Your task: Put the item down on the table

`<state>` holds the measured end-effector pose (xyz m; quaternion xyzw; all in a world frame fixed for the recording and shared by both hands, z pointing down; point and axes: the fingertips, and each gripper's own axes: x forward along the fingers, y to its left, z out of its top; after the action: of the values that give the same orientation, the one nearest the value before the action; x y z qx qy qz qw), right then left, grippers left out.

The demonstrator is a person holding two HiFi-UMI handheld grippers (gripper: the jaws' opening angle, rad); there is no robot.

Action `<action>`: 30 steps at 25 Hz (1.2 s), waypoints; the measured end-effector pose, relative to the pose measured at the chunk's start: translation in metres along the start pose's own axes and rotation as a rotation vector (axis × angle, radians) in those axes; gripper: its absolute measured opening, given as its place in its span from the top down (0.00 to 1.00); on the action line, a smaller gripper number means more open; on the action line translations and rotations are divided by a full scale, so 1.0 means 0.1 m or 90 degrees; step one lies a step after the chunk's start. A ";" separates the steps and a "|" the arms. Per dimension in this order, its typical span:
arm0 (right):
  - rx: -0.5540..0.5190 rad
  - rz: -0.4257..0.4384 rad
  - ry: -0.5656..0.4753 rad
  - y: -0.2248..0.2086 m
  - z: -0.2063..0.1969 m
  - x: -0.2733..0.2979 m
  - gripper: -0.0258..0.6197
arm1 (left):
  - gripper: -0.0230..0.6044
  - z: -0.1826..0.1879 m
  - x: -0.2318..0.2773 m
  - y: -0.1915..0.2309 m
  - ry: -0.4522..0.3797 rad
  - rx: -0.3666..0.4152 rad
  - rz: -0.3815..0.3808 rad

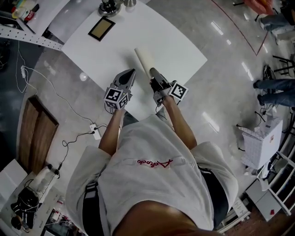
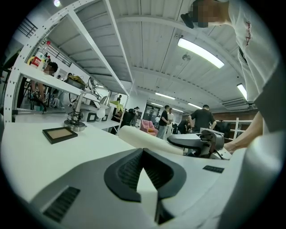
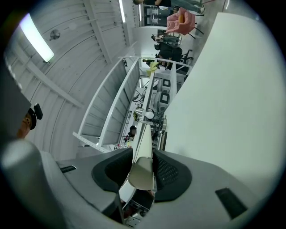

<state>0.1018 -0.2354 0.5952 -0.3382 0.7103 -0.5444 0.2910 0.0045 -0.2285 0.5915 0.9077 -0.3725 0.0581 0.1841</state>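
One cream-coloured roll (image 1: 144,61) is all I have in hand. My right claw (image 1: 155,75) is clenched on its near end. In the right gripper view the dark ribbed pads (image 3: 169,172) press it from both sides, and the rest of it runs away from the camera alongside the white surface (image 3: 223,112). From the head view the roll reaches out over the surface, pointing away from me toward its middle. I cannot tell whether it touches the top. My left claw (image 1: 130,73) sits just beside the right one, on its left. It is clenched on nothing: in the left gripper view its tips meet, with only bare surface past them and the roll lying off to the right. Farther out, near the far edge, a dark-framed panel (image 1: 101,28) lies flat. A metal stand (image 1: 109,7) is just beyond it. Several people (image 2: 203,118) stand in the room behind, seen from the left gripper view.
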 end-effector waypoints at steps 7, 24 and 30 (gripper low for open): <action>0.027 -0.022 0.009 -0.19 -0.15 -0.11 0.70 | 0.94 -0.24 0.04 -0.05 0.018 -0.031 -0.005; 0.068 -0.076 0.013 -0.53 -0.45 -0.40 0.70 | 0.94 -0.60 -0.05 -0.14 0.048 -0.064 -0.006; 0.060 -0.081 0.010 -0.64 -0.43 -0.38 0.70 | 0.94 -0.63 -0.08 -0.20 0.048 -0.070 -0.002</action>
<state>0.1015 -0.1923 0.6690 -0.3643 0.6632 -0.5973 0.2659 0.0148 -0.1860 0.6420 0.8939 -0.3668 0.0713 0.2477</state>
